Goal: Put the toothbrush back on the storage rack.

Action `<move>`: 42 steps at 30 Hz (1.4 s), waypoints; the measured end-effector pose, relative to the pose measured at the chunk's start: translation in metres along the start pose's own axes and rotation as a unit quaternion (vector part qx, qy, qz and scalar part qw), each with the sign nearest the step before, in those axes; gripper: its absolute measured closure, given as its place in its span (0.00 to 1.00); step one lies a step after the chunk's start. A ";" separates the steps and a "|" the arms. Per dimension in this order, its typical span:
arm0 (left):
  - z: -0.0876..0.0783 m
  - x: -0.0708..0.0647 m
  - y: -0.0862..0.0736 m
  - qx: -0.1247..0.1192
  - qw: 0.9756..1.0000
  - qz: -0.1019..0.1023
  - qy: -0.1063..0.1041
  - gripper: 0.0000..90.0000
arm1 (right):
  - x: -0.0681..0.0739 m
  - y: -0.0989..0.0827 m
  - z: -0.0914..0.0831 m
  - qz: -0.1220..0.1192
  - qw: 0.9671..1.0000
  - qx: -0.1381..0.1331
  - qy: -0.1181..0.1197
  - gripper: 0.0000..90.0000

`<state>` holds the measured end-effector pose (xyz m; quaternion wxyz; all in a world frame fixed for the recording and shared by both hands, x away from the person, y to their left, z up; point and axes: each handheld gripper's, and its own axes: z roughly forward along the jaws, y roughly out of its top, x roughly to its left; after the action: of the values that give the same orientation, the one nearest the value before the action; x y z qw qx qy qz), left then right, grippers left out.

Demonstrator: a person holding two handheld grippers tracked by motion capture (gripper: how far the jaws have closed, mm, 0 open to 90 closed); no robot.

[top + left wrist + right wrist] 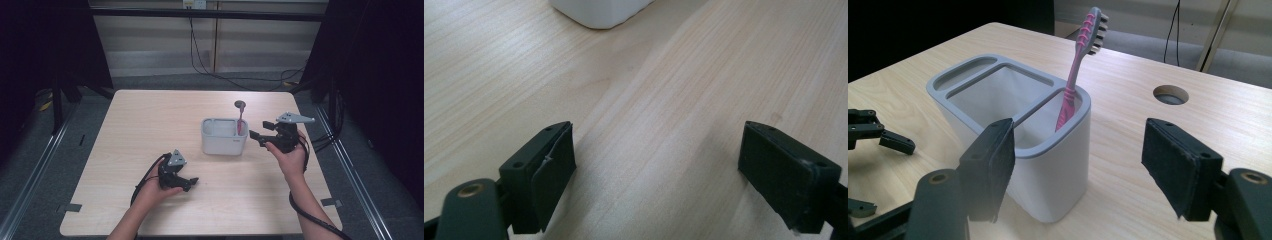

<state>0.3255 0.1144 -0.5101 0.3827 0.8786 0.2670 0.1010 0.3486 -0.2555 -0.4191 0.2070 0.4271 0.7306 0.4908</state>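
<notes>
Toothbrush (241, 119), pink with a ribbed handle, stands bristles-up in the right end of a grey rounded-rectangular holder (223, 142) on the pale wood-grain table (150, 125) in the high view; dark floor and hanging cables lie beyond. My left gripper (192, 183) rests near the table's front, my right gripper (256, 132) just beside the holder. Left gripper view: my jaws stand wide apart over bare laminate, the holder's (599, 12) base ahead. Right gripper view: my jaws stand apart, empty, before the holder's (1058, 170) matte wall; the toothbrush (1074, 75) leans in one end compartment.
</notes>
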 end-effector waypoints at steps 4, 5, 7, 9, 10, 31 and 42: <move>0.000 0.000 0.000 0.000 1.000 0.000 0.000 0.16 | 0.002 -0.003 -0.003 -0.004 1.000 0.004 0.005 0.32; 0.000 0.000 0.000 0.000 1.000 0.000 0.000 0.16 | 0.002 -0.004 -0.003 -0.006 1.000 0.005 0.007 0.32; 0.000 0.000 0.000 0.000 1.000 -0.001 0.000 0.16 | 0.004 -0.005 -0.004 -0.008 1.000 0.009 0.011 0.32; 0.000 0.000 0.000 0.000 1.000 0.000 0.000 0.16 | 0.004 -0.006 -0.005 -0.014 1.000 0.013 0.015 0.32; 0.000 0.000 0.000 0.000 1.000 0.000 0.000 0.16 | 0.005 -0.007 -0.006 -0.015 1.000 0.015 0.015 0.31; 0.000 0.000 0.000 0.000 1.000 0.000 0.000 0.16 | -0.002 -0.029 -0.016 -0.023 0.998 0.048 0.030 0.27; 0.000 0.000 0.000 0.001 1.000 0.000 0.000 0.16 | -0.002 -0.040 -0.013 -0.038 0.996 0.071 0.032 0.24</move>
<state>0.3254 0.1145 -0.5100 0.3817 0.8790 0.2673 0.1011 0.3232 -0.2701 -0.4490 0.1710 0.3966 0.7859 0.4426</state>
